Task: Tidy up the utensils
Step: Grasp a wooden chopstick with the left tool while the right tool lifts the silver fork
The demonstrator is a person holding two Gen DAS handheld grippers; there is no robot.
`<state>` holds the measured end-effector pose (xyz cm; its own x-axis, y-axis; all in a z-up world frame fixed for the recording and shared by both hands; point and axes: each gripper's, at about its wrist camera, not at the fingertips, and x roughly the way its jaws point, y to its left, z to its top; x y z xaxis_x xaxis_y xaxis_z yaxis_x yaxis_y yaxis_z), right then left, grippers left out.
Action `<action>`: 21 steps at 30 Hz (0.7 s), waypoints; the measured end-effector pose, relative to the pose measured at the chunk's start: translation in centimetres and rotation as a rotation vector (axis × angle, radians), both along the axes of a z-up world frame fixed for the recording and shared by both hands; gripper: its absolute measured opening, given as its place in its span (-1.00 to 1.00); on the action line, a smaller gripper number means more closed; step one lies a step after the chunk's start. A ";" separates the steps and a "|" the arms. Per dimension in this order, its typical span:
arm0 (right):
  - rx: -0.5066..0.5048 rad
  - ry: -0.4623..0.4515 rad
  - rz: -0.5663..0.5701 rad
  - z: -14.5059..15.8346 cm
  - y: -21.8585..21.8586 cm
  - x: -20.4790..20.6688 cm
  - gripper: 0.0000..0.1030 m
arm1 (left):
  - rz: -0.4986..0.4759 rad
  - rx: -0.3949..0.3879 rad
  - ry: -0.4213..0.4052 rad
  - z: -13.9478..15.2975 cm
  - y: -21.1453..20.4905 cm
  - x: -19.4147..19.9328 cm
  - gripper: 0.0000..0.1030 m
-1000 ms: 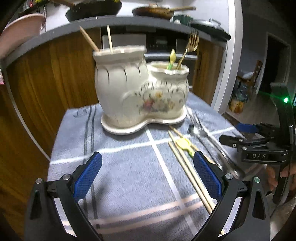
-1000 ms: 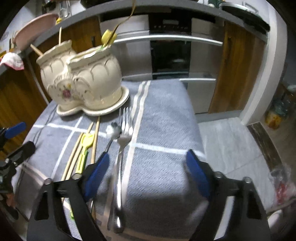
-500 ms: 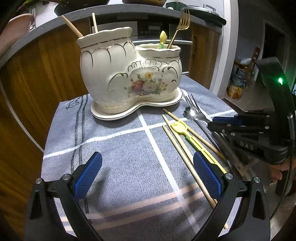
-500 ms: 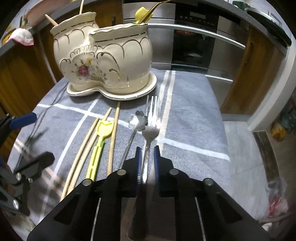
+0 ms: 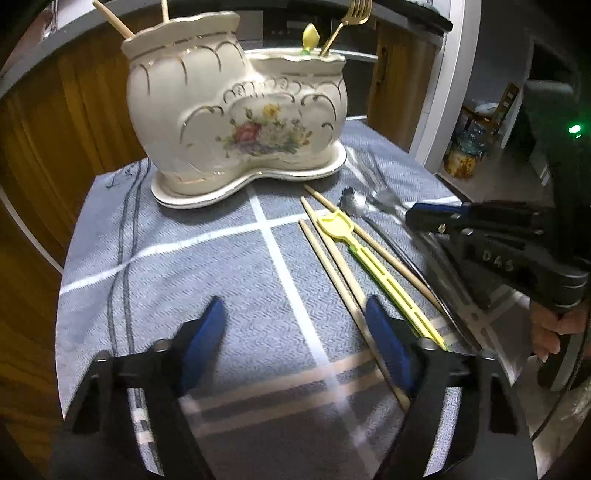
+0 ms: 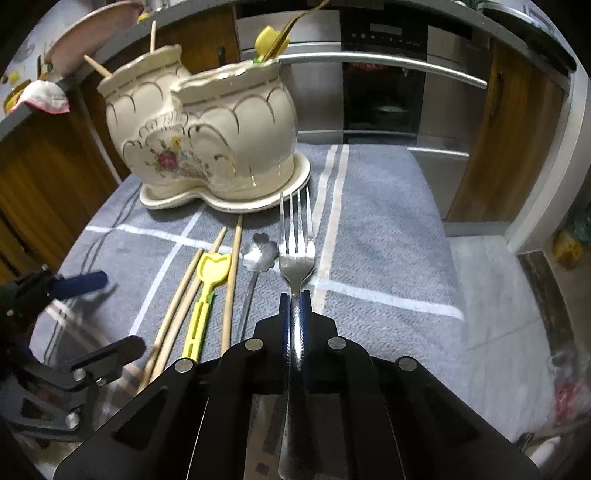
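A cream floral ceramic holder stands on the grey checked cloth. Its tall part holds chopsticks; its low part holds a gold fork and a yellow utensil. On the cloth lie loose chopsticks, a yellow plastic utensil, a flower-shaped spoon and a silver fork. My right gripper is shut on the fork's handle. My left gripper hovers low over the cloth with its jaws closing. Only cloth lies between them, with a chopstick beside the right finger.
The table's right edge drops to the floor. An oven and wooden cabinets stand behind. A pink plate and a cloth rest on the counter at upper left. A person's hand holds the right gripper.
My right gripper closed on the silver fork's handle. My left gripper came nearer to the holder and lower over the cloth, and its jaws narrowed.
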<state>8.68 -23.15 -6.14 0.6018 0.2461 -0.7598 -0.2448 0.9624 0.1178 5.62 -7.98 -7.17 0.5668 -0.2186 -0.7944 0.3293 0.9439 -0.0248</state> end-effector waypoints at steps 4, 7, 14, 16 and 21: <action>0.009 -0.009 -0.010 0.1 -0.5 0.0 -0.88 | 0.004 -0.037 0.047 -0.1 -0.7 0.1 0.19; 0.022 -0.023 -0.014 0.5 -0.8 -0.1 -0.88 | 0.006 -0.020 0.060 -0.3 -1.5 0.0 0.01; 0.047 -0.047 -0.005 1.3 -1.1 -0.7 -0.88 | 0.049 -0.010 0.068 -0.3 -1.4 -0.9 -0.17; 0.051 -0.052 -0.001 1.4 -1.1 -0.8 -0.88 | 0.054 0.001 0.072 -0.2 -1.4 -1.1 -0.18; 0.063 -0.073 0.005 2.0 -1.1 -1.2 -0.88 | 0.045 0.060 0.083 -0.2 -2.4 -1.7 -0.18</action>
<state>7.45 -24.24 -4.14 0.6533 0.2949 -0.6973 -0.2598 0.9524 0.1594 3.88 -10.41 -7.36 0.5066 -0.1448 -0.8499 0.2859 0.9582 0.0072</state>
